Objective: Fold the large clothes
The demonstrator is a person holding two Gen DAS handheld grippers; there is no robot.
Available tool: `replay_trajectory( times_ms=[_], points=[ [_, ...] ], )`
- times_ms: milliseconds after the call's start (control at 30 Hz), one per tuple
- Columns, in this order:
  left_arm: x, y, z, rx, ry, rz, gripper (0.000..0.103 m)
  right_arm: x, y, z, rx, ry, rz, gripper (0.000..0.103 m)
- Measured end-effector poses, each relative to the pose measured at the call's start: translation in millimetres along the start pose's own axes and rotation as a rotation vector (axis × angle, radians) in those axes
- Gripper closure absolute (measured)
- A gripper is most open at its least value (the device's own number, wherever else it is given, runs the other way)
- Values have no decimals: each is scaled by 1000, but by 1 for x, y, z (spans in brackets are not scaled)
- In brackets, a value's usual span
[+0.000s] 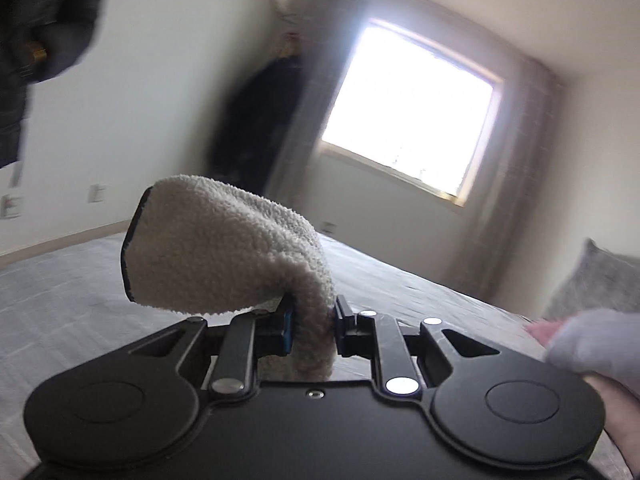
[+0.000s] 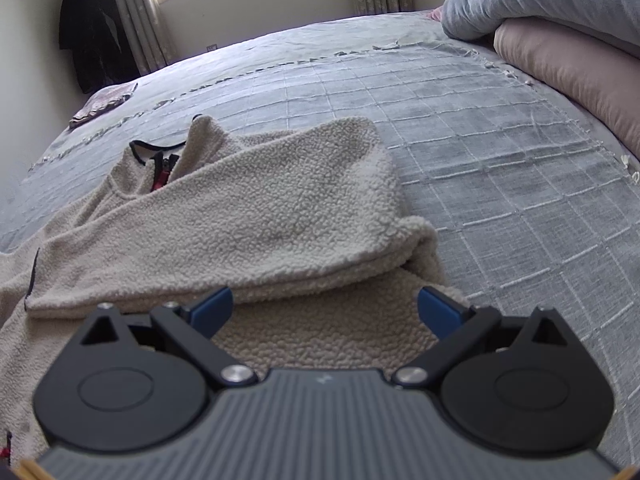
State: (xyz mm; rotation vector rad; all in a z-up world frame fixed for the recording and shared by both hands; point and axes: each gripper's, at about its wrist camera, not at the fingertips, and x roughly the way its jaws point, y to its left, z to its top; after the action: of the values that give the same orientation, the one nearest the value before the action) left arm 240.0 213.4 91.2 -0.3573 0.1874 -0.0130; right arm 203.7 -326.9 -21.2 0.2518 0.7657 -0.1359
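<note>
A cream fleece jacket [image 2: 280, 216] with black trim and a zip collar lies on the grey bed [image 2: 500, 152], one sleeve folded across its body. My right gripper [image 2: 324, 308] is open, low over the jacket's near part, its blue pads [image 2: 212, 308] apart and empty. My left gripper [image 1: 312, 320] is shut on the jacket's sleeve cuff [image 1: 212, 248], which stands up above the jaws over the bed [image 1: 60, 288], lifted clear of it.
Grey and pink folded bedding [image 2: 560, 32] is piled at the bed's right. A small folded cloth [image 2: 104, 104] lies at the far left edge. Dark clothes [image 2: 92, 28] hang by the curtain and window [image 1: 412, 112]. Another dark garment [image 1: 36, 32] hangs upper left.
</note>
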Motion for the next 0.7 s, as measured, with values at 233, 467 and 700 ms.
replay_trajectory(
  times_ms=[233,467,700],
  points=[
    [23,-107,-38,77,74,-192,83,-1,-4,2,39,-7,32,2],
    [57,-175,-120,101,276,-307,82,-4,-6,2,49,-14,48,2],
    [89,-194,-216,219,707,-401,65,-4,-11,2,69,-12,53,2]
  ],
)
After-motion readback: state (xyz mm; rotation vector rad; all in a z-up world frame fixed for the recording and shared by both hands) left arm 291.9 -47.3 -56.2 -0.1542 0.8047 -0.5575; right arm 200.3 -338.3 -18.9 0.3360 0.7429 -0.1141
